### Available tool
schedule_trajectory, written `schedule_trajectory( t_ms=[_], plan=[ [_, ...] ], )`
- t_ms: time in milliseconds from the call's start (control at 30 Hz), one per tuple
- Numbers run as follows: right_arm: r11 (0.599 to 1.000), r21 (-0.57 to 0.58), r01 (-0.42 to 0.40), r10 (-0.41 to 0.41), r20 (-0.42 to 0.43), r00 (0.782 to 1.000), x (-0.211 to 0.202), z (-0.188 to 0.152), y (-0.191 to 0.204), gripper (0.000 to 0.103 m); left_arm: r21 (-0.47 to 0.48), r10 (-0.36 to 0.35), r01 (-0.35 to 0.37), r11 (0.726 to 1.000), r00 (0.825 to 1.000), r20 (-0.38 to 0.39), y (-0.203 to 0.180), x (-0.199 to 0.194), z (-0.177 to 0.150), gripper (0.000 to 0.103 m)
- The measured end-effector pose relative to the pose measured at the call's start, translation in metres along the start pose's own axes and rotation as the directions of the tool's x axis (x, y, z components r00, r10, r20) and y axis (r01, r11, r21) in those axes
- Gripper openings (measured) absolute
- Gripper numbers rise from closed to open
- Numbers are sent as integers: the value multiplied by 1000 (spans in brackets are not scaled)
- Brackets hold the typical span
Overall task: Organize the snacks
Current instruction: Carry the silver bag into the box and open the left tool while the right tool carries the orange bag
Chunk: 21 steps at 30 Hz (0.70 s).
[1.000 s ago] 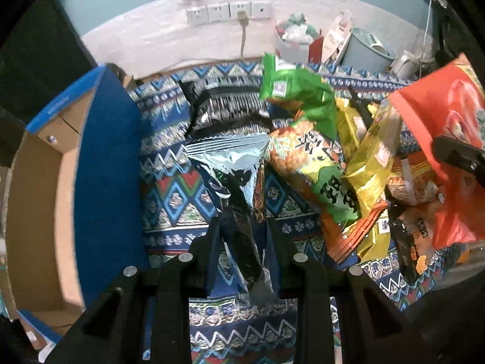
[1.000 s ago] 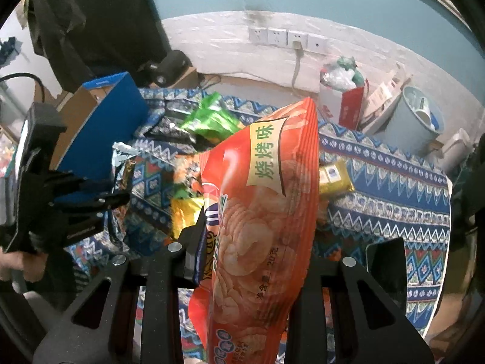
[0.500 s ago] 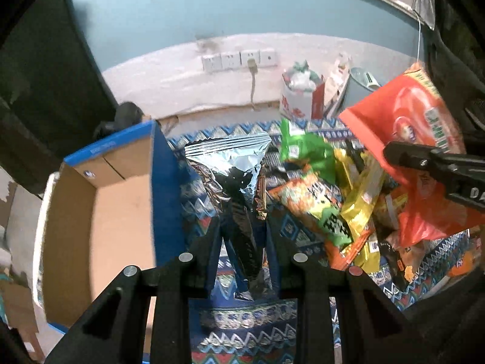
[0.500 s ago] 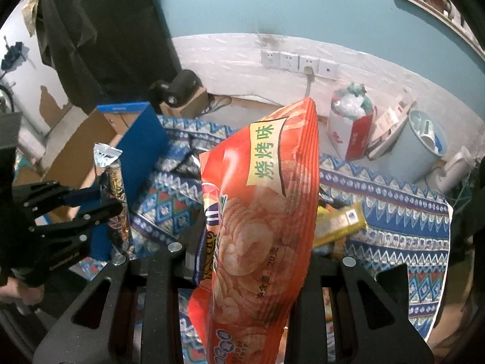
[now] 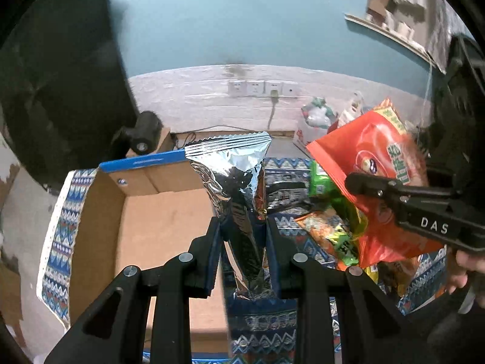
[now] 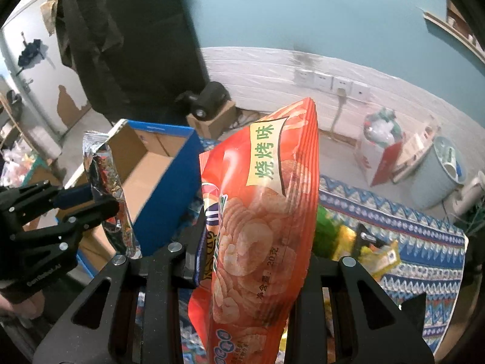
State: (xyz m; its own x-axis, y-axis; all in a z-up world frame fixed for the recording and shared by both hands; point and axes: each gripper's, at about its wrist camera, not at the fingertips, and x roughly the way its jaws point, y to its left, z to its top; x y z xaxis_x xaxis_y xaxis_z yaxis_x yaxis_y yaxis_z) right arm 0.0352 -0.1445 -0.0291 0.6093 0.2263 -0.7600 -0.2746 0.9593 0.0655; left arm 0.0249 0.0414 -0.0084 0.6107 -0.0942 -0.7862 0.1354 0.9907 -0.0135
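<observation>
My left hand-held gripper (image 5: 242, 236) is clamped on a silver foil snack bag (image 5: 236, 182), held upright over the right edge of the open cardboard box (image 5: 151, 227). My right hand-held gripper (image 6: 251, 242) pinches an orange chip bag (image 6: 263, 212), raised above the snack pile (image 5: 333, 227) on the patterned cloth (image 6: 409, 236), right of the box. I judge I'm mid-carry; next, move the silver bag left over the box floor, lower, release, then follow with the orange one.

The left gripper (image 5: 242, 230) is clamped on a silver packet (image 5: 233, 179); right of it, the right gripper (image 6: 254, 242) pinches an orange bag (image 6: 266, 212), both raised.
</observation>
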Motion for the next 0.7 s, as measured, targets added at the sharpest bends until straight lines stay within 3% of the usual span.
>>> schedule_trajectory(
  t_ms=[367,700],
  plan=[
    [997,-48,-57,56,-28,998,38,27,55,28,-127,66,-70,989,997,-41,73,12,-9,28],
    [990,-74,-124,120,-62,991,81,50,111,28,-174,144,-161,971,984,-109,122,35,-34,28]
  ],
)
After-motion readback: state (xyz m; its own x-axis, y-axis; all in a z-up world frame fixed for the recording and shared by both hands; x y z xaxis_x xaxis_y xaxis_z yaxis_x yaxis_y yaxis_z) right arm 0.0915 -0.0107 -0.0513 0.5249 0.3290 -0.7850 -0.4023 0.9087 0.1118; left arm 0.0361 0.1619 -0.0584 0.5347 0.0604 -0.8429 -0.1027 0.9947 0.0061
